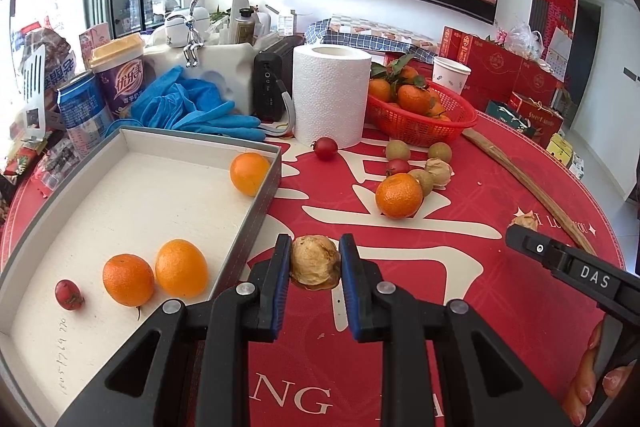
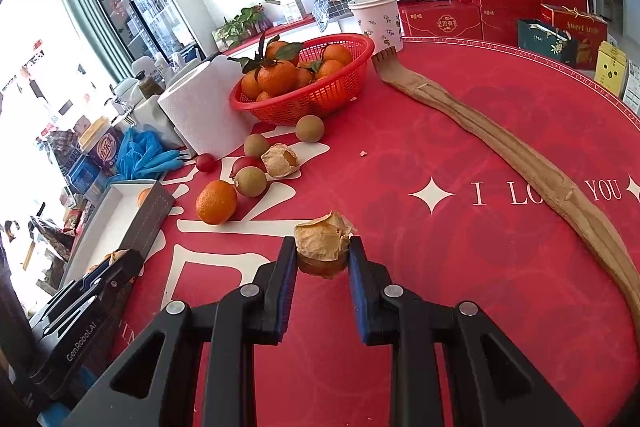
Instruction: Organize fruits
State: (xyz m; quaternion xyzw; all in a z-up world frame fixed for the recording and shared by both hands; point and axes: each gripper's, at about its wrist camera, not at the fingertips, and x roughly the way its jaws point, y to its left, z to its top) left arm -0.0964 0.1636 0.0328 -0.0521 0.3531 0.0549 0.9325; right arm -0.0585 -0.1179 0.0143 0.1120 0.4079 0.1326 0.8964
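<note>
My left gripper (image 1: 316,242) is shut on a papery-husked fruit (image 1: 315,265) just above the red tablecloth, right of the grey tray (image 1: 256,223). Three oranges (image 1: 181,267) and a small red fruit (image 1: 69,294) lie in the tray. My right gripper (image 2: 323,243) is shut on a second husked fruit (image 2: 322,247) over the cloth. In the left wrist view the right gripper (image 1: 520,233) shows at the right edge. Loose on the table lie a tangerine (image 1: 399,195), brown longans (image 1: 397,150), red cherry fruits (image 1: 325,148) and another husked fruit (image 1: 439,171).
A red basket (image 1: 420,133) of leafy tangerines stands behind the loose fruit, beside a paper roll (image 1: 330,91). Blue gloves (image 1: 192,107), cans and cups crowd the back left. A wooden back-scratcher (image 2: 500,147) lies along the right. A person's hand (image 1: 592,379) holds the right gripper.
</note>
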